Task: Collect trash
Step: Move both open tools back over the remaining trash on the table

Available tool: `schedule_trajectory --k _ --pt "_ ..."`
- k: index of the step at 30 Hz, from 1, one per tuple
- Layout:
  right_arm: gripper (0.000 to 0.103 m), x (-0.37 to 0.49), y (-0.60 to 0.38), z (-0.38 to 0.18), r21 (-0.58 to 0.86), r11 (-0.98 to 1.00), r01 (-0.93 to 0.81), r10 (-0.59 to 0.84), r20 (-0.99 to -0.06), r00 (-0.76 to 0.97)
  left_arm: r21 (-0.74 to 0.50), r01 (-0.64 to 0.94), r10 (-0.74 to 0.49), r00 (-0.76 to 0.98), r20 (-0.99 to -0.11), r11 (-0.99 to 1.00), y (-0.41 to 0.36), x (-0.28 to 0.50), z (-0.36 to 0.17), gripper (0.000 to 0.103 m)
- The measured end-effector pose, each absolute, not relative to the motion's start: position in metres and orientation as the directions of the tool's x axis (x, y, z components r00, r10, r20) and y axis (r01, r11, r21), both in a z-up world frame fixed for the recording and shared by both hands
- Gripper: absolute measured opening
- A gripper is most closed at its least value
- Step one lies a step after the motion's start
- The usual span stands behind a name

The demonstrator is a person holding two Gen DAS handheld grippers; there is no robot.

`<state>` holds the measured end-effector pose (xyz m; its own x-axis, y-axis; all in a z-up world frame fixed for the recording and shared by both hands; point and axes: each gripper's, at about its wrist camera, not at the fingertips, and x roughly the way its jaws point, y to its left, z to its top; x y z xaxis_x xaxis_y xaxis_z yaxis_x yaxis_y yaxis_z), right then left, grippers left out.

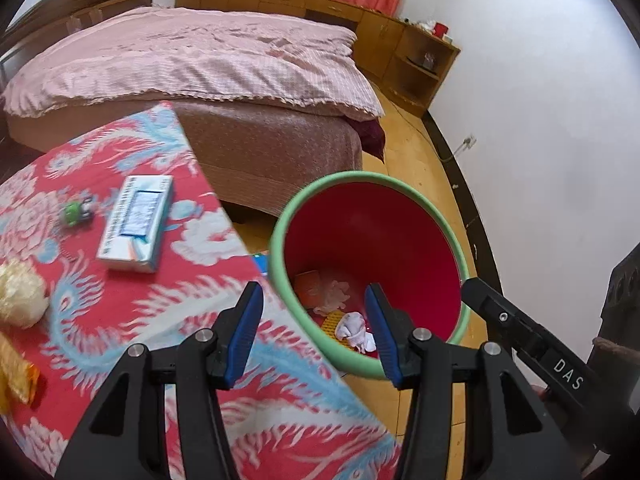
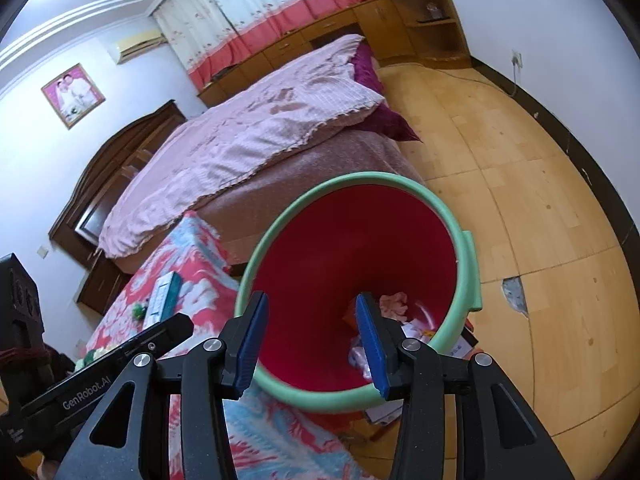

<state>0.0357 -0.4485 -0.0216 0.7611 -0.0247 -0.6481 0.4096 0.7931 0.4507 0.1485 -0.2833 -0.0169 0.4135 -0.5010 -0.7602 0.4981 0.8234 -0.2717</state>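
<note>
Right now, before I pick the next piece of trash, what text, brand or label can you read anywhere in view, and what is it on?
"DAS": white letters on the right gripper, seen in the left wrist view.
"GenRobot.AI": white letters on the left gripper, seen in the right wrist view; smaller print below it is too small to read.
Box on the red patterned cloth: printed lines, too blurred to read.
Papers beside the bin: print too small to read.
</note>
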Motion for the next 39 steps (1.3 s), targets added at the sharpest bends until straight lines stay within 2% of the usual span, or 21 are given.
schedule_trajectory --k 3,19,39 --pt "0.053 0.031 -0.438 -0.016 0.455 0.799 0.393 -0.014 -0.64 0.768 -0.278 0.472 -0.493 0.429 -0.757 0.837 -0.265 0.144 -0.014 0.053" --pt "0.057 0.022 -0.383 0.008 0.469 0.83 0.301 0.063 -0.616 0.785 -0.289 0.329 -0.43 0.536 -0.727 0.899 -0.162 0.124 0.008 0.053" --pt "0.06 0.012 -0.326 0.03 0.467 0.856 0.222 0.124 -0.602 0.789 -0.265 0.103 -0.268 0.634 -0.725 0.959 -0.03 0.114 0.018 0.053"
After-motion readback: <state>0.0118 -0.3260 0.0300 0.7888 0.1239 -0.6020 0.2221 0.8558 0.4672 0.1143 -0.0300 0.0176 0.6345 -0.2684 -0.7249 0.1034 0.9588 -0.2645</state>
